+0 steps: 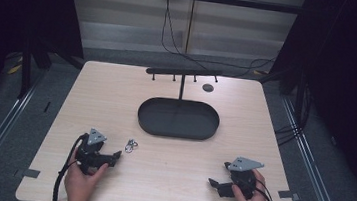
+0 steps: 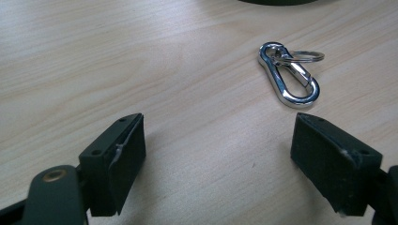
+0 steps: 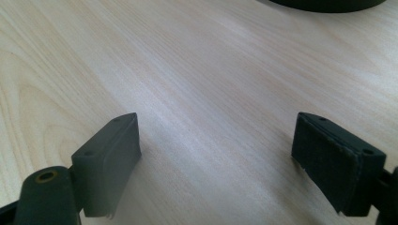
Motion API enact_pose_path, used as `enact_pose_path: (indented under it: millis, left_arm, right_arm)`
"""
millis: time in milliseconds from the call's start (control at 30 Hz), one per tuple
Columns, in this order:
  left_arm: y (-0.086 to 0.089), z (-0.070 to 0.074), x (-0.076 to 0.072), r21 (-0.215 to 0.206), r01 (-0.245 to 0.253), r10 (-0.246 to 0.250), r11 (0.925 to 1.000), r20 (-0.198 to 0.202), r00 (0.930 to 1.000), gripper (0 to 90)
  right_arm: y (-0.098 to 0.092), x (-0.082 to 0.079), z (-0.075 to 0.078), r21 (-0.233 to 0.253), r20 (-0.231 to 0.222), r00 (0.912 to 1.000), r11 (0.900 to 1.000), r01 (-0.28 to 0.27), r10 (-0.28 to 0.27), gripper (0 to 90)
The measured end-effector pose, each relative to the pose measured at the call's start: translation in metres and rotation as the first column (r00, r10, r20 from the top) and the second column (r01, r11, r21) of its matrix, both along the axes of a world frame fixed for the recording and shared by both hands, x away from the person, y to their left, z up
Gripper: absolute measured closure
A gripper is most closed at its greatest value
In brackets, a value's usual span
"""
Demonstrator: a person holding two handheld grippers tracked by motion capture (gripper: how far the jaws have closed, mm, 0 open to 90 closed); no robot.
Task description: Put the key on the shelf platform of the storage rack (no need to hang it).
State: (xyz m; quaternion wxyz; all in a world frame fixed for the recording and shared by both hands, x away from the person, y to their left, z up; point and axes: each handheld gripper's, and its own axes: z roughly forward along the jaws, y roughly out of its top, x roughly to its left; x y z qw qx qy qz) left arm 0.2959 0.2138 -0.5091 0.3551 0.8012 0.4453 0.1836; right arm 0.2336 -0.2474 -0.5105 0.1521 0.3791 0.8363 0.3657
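We hold the left gripper at lower left, jaws spread wide, with the shiny silver metal carabiner clip on its key ring lying just beyond them. The right gripper, lower right, gapes equally over bare pale wooden table.

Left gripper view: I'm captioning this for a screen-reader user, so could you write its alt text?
A shiny silver carabiner clip with a small key ring attached lies on a pale wooden table, just ahead of the open left claw, nearer its right-hand jaw. The two black jaws stand wide apart, holding nothing.
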Motion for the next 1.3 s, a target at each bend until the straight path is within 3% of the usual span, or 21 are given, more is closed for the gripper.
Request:
enact_pose_path:
  millis: [367, 500, 533, 633, 767, 833, 933, 1067, 1133, 1300]
  left_arm:
    - [0.000, 0.000, 0.000, 0.001, -0.004, 0.004, 1.0000, -0.001, 1.0000, 18.6]
    - [-0.003, 0.003, -0.004, 0.027, 0.024, -0.024, 0.9993, -0.010, 0.9997, 20.0]
    - [-0.007, 0.006, -0.008, 0.011, 0.047, -0.047, 0.9988, 0.006, 0.9989, 20.0]
    - [-0.013, 0.010, -0.010, -0.012, 0.061, -0.061, 0.9981, 0.003, 0.9982, 20.6]
    - [-0.030, 0.019, -0.004, -0.034, 0.075, -0.076, 0.9966, -0.035, 0.9965, 23.8]
    - [-0.033, 0.020, -0.003, -0.036, 0.074, -0.075, 0.9966, -0.035, 0.9965, 25.3]
    - [-0.045, 0.020, 0.005, -0.013, 0.051, -0.052, 0.9986, -0.064, 0.9966, 28.6]
    - [-0.049, 0.013, 0.012, 0.004, 0.024, -0.023, 0.9997, -0.103, 0.9944, 30.2]
    - [-0.050, 0.011, 0.014, 0.019, 0.009, -0.007, 0.9998, -0.096, 0.9954, 30.6]
    - [-0.053, 0.011, 0.017, 0.008, -0.027, 0.027, 0.9996, -0.092, 0.9954, 37.1]
  right_arm:
    - [0.000, 0.000, 0.000, 0.000, 0.000, 1.0000, 1.000, 0.000, 0.000, 15.4]
    - [0.000, 0.000, 0.000, 0.000, 0.000, 1.0000, 1.000, 0.000, 0.000, 15.4]
    - [0.000, 0.000, 0.000, 0.001, -0.001, 1.0000, 1.000, 0.000, 0.000, 15.4]
    - [0.000, 0.000, 0.000, 0.001, -0.001, 1.0000, 1.000, 0.001, -0.001, 15.4]
    - [0.000, 0.000, 0.000, 0.001, -0.001, 1.0000, 1.000, 0.001, -0.001, 15.4]
    - [0.000, 0.000, 0.000, 0.001, -0.001, 1.0000, 1.000, 0.001, -0.001, 15.4]
    - [0.000, 0.000, 0.000, 0.000, -0.001, 1.0000, 1.000, 0.000, 0.000, 15.4]
    - [0.000, 0.000, 0.000, 0.000, 0.000, 1.0000, 1.000, 0.000, 0.000, 15.4]
    - [0.000, 0.000, 0.000, 0.001, -0.001, 1.0000, 1.000, 0.000, 0.000, 15.4]
    - [0.000, 0.000, 0.000, 0.000, 0.000, 1.0000, 1.000, 0.001, -0.001, 15.4]
